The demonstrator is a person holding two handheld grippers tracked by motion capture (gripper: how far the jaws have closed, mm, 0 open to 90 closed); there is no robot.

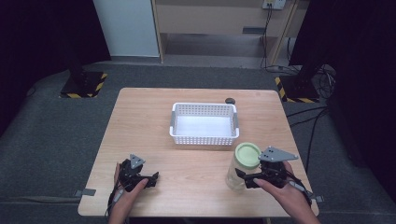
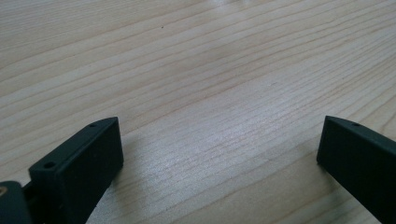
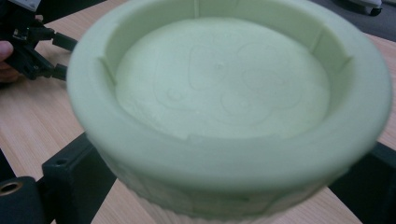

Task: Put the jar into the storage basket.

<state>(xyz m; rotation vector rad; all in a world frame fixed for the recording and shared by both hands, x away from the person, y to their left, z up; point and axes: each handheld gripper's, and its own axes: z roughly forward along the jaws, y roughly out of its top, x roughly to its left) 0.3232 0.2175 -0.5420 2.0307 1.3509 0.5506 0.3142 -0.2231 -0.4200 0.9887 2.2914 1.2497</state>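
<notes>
A clear jar point(image 1: 235, 177) with a pale green lid point(image 1: 247, 155) stands upright near the table's front right. My right gripper point(image 1: 243, 179) reaches it from the right, and its black jaws press the jar's body on both sides just under the lid point(image 3: 224, 93). My left gripper point(image 1: 152, 180) rests at the front left, held low over bare wood. Its jaws stand wide apart in the left gripper view, with nothing between the left gripper's point(image 2: 219, 154) fingers. The right gripper view also shows the left gripper point(image 3: 32, 51) far off at the upper left.
A white perforated basket point(image 1: 204, 138), with nothing in it, sits in the middle of the wooden table point(image 1: 140, 121), just beyond the jar. A small dark round object point(image 1: 229, 100) lies near the far edge. Dark stands and cables are on the floor around.
</notes>
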